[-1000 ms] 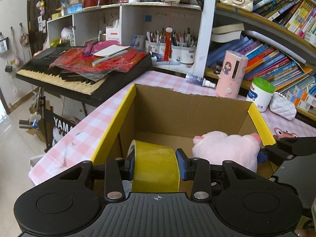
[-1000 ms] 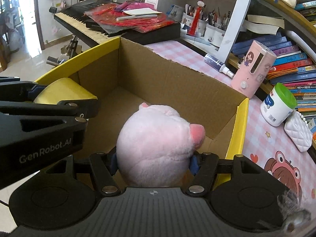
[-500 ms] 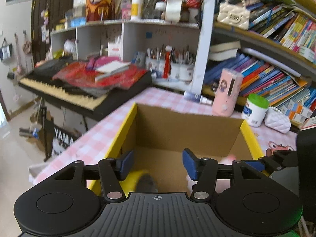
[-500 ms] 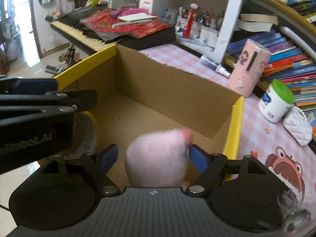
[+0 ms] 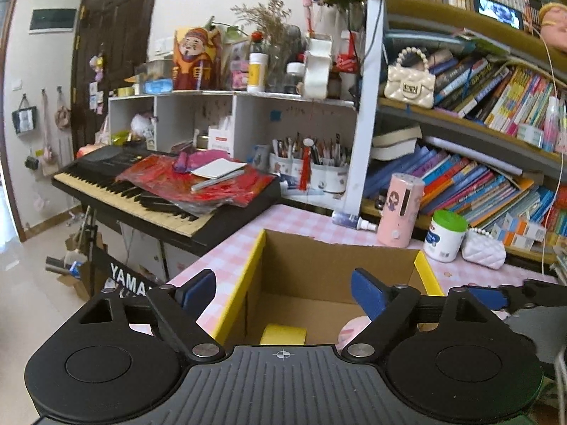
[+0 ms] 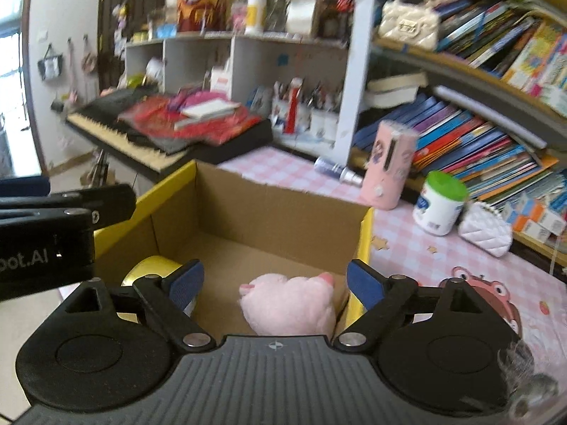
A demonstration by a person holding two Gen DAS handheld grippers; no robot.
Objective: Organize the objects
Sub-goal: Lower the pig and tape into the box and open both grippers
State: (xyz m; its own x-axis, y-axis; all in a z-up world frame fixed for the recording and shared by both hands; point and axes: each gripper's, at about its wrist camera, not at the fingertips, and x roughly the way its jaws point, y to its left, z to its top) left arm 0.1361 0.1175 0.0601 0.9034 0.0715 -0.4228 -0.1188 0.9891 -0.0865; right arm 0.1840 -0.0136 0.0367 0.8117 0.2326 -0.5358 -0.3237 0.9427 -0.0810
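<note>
Left gripper (image 5: 283, 292) and right gripper (image 6: 275, 281): jaws just opened wide, empty. Tape (image 6: 150, 267) and plush (image 6: 288, 306) lie below them in box (image 6: 262, 198), tape left, plush right.

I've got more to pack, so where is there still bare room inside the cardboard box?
The cardboard box floor is bare along its far wall. The near end is crowded: yellow tape roll at the left, pink plush pig at the right.
</note>
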